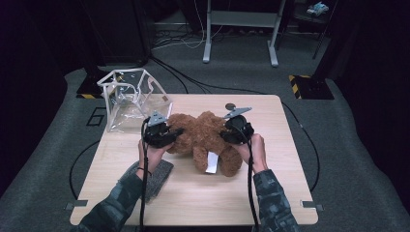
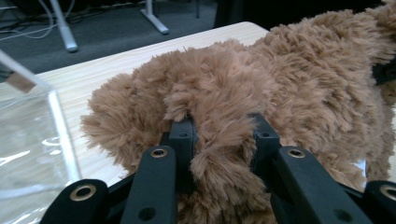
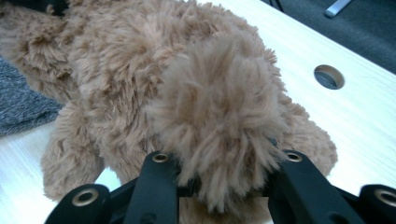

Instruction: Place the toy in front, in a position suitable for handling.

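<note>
Both the left gripper (image 1: pixel 178 131) and right gripper (image 1: pixel 223 135) are clamped on a fluffy brown plush teddy bear (image 1: pixel 205 137) over the pale wooden counter (image 1: pixel 193 193).

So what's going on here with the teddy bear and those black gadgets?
A person at a wooden table holds a gripping tool in each hand. The left tool is clamped on a tuft of a brown teddy bear, and the right tool grips another furry part from the opposite side. The bear lies mid-table. A clear plastic bag stands open at the far left corner, and a grey cloth lies by the left hand.
</note>
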### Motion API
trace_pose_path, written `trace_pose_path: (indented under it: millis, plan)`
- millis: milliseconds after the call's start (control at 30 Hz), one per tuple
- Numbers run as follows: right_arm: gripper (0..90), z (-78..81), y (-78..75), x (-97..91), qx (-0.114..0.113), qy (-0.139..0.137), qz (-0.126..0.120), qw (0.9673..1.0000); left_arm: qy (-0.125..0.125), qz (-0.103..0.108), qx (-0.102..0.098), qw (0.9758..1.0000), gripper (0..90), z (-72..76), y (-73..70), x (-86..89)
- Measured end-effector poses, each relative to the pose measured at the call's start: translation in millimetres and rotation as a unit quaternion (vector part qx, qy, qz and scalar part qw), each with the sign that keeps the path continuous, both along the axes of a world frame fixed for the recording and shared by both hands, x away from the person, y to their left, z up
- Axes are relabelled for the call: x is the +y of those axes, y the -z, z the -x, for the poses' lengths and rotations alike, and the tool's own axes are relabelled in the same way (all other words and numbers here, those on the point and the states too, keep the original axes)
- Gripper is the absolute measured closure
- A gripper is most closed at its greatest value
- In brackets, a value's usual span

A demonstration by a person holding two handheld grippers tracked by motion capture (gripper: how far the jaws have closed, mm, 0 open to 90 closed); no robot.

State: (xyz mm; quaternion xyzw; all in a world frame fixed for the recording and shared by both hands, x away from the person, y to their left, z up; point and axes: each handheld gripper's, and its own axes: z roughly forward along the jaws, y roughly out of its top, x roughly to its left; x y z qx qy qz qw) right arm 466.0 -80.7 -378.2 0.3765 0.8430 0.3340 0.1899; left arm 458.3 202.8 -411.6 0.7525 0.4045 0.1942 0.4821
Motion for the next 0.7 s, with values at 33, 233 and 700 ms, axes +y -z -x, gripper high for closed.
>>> trace_pose_path:
  millis: [33, 233, 700]
  plan:
    - [70.8, -2.0, 1.9, 1.6, 0.003, 0.001, 0.001, 1.0, -0.004, -0.005, -0.001, 1.0, 69.6, -0.6, 2.3, 0.4]
    - [67.5, -19.3, 27.3, 9.9, 0.019, 0.003, -0.005, 0.9998, -0.024, -0.019, 0.017, 0.9994, 68.7, -11.2, 25.9, 4.9]
    - [17.0, 4.4, 33.8, -28.9, 0.02, 0.058, -0.059, 0.9964, -0.031, -0.039, 0.001, 0.9988, 25.4, -5.7, 22.2, 19.9]
